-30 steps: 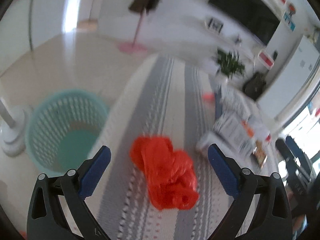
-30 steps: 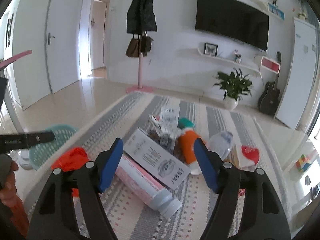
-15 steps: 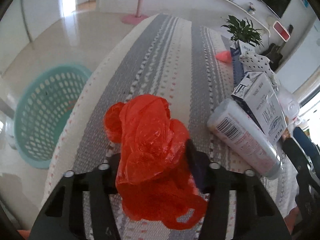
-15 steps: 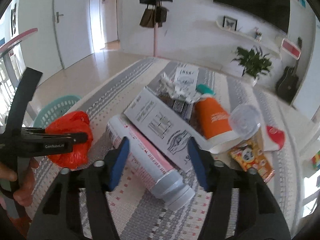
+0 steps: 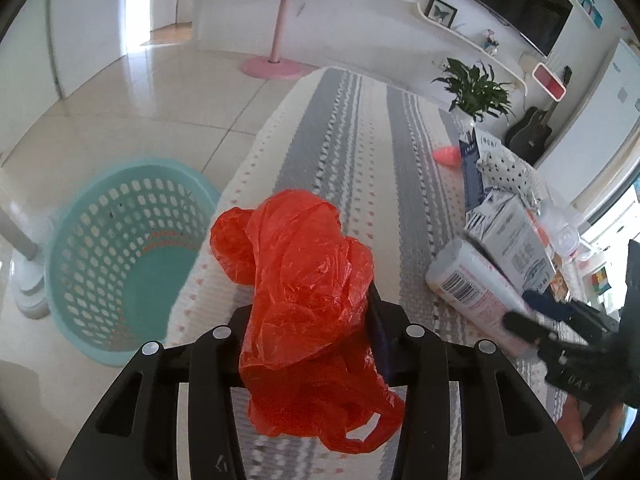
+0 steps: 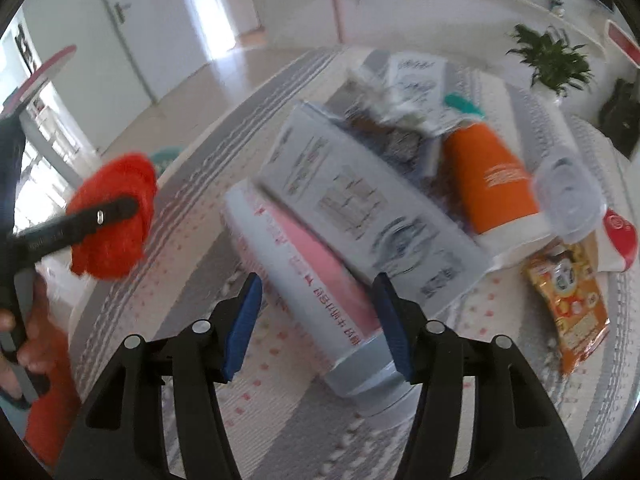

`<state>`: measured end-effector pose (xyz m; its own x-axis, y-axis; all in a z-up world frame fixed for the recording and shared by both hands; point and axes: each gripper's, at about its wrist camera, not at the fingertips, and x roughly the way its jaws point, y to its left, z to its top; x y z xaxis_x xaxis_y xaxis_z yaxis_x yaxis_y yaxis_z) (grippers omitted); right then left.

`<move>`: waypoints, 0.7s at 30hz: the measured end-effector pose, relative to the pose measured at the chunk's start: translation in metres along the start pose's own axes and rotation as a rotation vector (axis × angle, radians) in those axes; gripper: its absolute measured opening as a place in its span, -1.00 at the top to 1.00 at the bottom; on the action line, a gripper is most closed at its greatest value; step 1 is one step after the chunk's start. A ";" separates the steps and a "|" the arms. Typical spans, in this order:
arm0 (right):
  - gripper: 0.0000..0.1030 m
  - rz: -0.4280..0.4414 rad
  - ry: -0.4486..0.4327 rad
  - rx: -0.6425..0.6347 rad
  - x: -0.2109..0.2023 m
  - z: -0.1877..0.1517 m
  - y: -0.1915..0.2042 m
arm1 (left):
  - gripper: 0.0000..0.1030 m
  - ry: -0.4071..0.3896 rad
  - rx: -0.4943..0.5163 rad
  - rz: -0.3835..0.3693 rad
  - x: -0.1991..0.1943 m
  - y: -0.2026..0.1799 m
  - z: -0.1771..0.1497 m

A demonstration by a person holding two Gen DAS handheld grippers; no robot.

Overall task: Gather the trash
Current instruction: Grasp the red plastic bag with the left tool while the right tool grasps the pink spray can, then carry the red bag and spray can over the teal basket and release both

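Red plastic bag (image 5: 304, 288) clamped in left claw (image 5: 308, 332), just closed; right claw (image 6: 318, 326) straddles tube (image 6: 312, 280), apart.

- Both views are bright with daylight; white walls and pale floor (image 5: 132, 120) look washed out.
- In the left wrist view, light floods from a doorway (image 5: 160, 0) at upper left and a blown-out window (image 5: 616, 216) at right; the tiles carry soft glare.
- That view is mostly sharp; the red bag (image 5: 304, 280) shows crisp creases and small highlights.
- The right wrist view is smeared by motion blur: print on the box (image 6: 360, 200) and tube (image 6: 316, 280) is unreadable.
- Fisheye bending curves the rug (image 5: 352, 140) and walls; dark vignette fills every corner.
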<state>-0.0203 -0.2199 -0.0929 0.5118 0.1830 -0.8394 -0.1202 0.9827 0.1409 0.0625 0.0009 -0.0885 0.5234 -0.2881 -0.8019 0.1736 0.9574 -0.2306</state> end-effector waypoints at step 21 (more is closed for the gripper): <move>0.13 0.077 0.004 0.091 0.039 0.047 0.087 | 0.22 -0.134 -0.031 0.038 -0.079 0.099 0.027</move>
<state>0.0297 -0.1256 -0.0888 0.5002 0.2581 -0.8265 -0.0813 0.9643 0.2519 0.0606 0.1183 -0.0335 0.6363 -0.2497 -0.7299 0.1267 0.9671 -0.2204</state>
